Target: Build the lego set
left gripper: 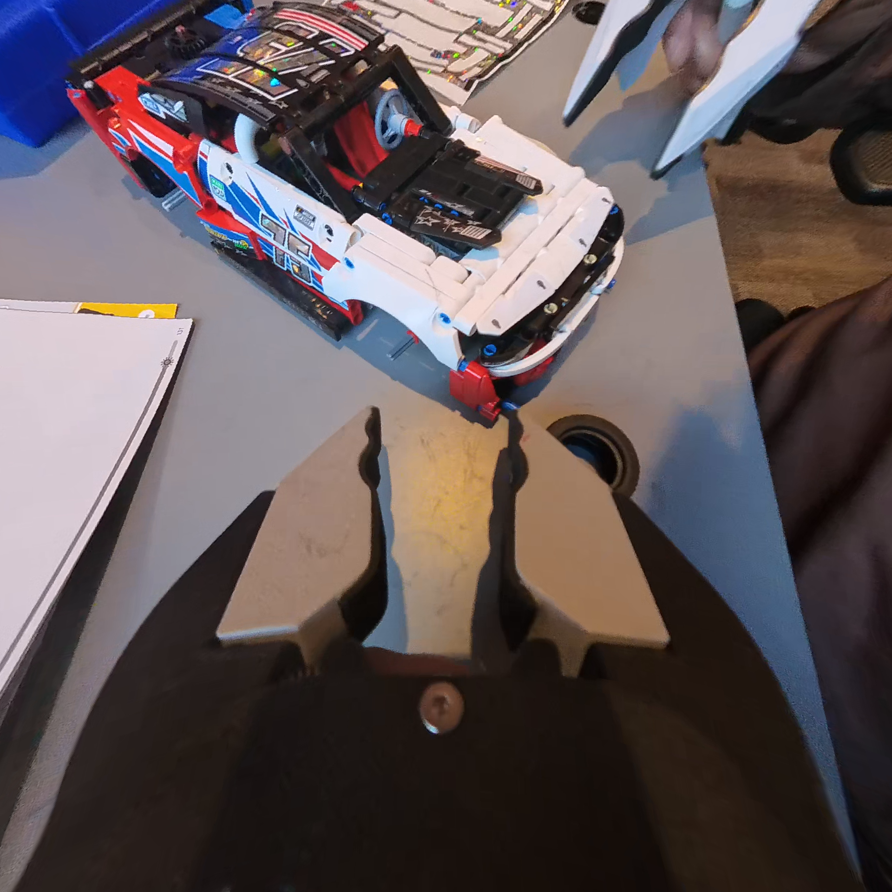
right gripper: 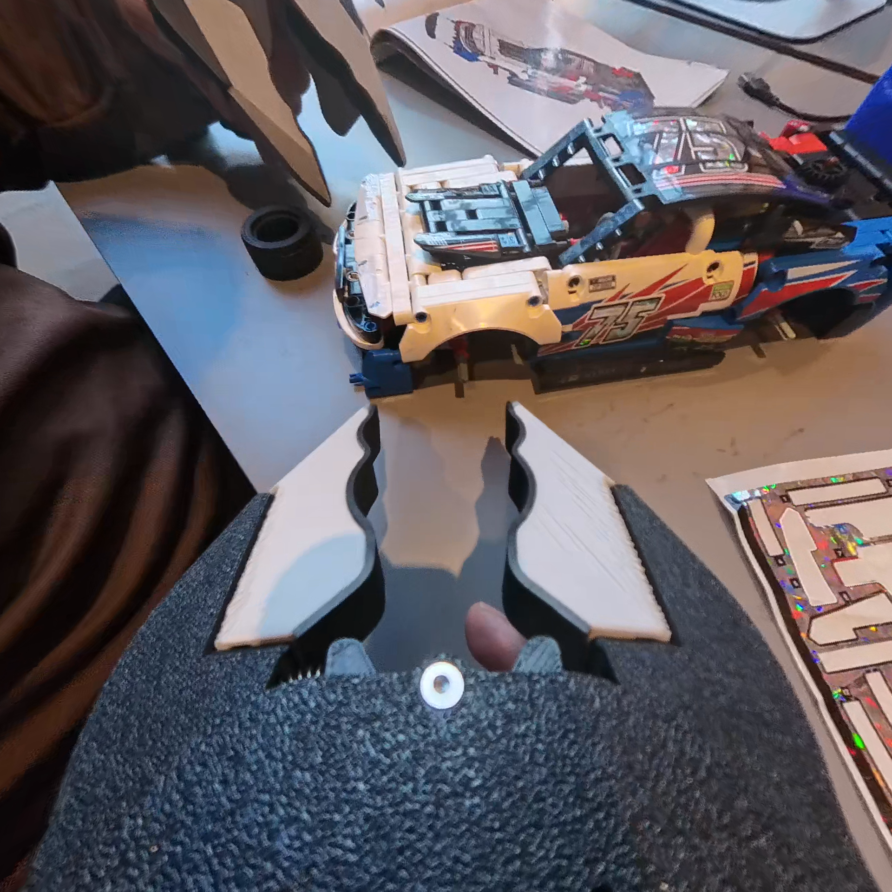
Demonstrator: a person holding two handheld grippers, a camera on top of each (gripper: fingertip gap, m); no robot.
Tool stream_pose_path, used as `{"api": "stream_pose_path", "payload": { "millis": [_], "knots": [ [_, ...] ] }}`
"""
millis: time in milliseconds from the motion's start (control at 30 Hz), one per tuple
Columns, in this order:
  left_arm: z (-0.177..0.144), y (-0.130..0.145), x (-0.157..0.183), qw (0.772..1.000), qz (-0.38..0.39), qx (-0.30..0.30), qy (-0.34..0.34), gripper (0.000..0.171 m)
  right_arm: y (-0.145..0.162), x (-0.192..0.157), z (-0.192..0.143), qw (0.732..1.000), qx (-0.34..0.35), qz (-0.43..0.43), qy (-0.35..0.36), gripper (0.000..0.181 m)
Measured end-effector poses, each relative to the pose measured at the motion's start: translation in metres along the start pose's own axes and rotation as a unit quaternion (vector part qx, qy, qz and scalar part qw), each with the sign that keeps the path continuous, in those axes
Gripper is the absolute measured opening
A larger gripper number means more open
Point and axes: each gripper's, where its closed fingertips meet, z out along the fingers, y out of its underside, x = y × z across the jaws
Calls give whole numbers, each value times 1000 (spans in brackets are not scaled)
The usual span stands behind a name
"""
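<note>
Lego car (left gripper: 347, 202) sits on the grey table (left gripper: 270, 396), mostly built: white nose, red and blue flanks, black hood and roof frame, no wheels fitted in the arches.

Left wrist view, left to right: white booklet (left gripper: 72, 434) at the left edge; a blue bin (left gripper: 29, 87) behind the car's tail; the car lying diagonally, its nose pointing toward the table's near right edge; left tongs (left gripper: 441, 420) just short of the car's red front corner, fingers apart, nothing between them. A loose black tyre (left gripper: 596, 451) lies just right of the tongs' right fingertip. The sticker sheet (left gripper: 463, 38) is beyond the car.

Right wrist view, left to right: a dark brown sleeve; the tyre (right gripper: 285, 241) just beside the car's nose; right tongs (right gripper: 441, 417) below the front wheel arch, near but not touching, fingers apart and empty. The car (right gripper: 579, 280) stretches off to the right. The glittery sticker sheet (right gripper: 820, 579) lies at the right edge; an open instruction booklet (right gripper: 555, 72) lies behind the car.
</note>
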Motion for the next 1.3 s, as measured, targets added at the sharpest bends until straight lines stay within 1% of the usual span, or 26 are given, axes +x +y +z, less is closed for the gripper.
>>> {"api": "stream_pose_path", "payload": {
  "millis": [133, 200, 233, 300, 433, 567, 767, 933, 1133, 1300],
  "knots": [
    [-2, -4, 4, 1000, -3, 25, 9, 50, -1, 9, 1, 999, -8, 40, -11, 50],
    [-1, -4, 3, 999, -31, 36, 12, 47, -5, 17, 1, 999, -4, 44, -1, 50],
    [1, 1, 3, 999, -40, 24, 15, 47, -7, 19, 1, 999, 0, 44, 1, 49],
    [2, 11, 0, 1000, -31, -1, 5, 47, -7, 19, 3, 999, -1, 48, -10, 49],
    [1, 8, 5, 999, -29, 6, 13, 47, -5, 11, 6, 999, -12, 36, -33, 49],
    [2, 10, 4, 1000, -16, -1, 2, 47, -2, 1, 6, 999, -19, 19, -38, 49],
    [6, 13, 0, 999, -42, -12, 8, 47, -4, -9, 7, 999, -12, 4, -49, 48],
    [6, 13, -3, 999, -53, -11, 5, 47, 1, -11, 11, 998, -30, -6, -51, 47],
    [9, 16, -6, 997, -67, -22, 8, 47, -5, -9, 9, 999, -9, 6, -43, 44],
    [9, 16, -5, 998, -65, -23, 8, 47, -5, -15, 13, 999, -16, 1, -52, 44]
  ]
}}
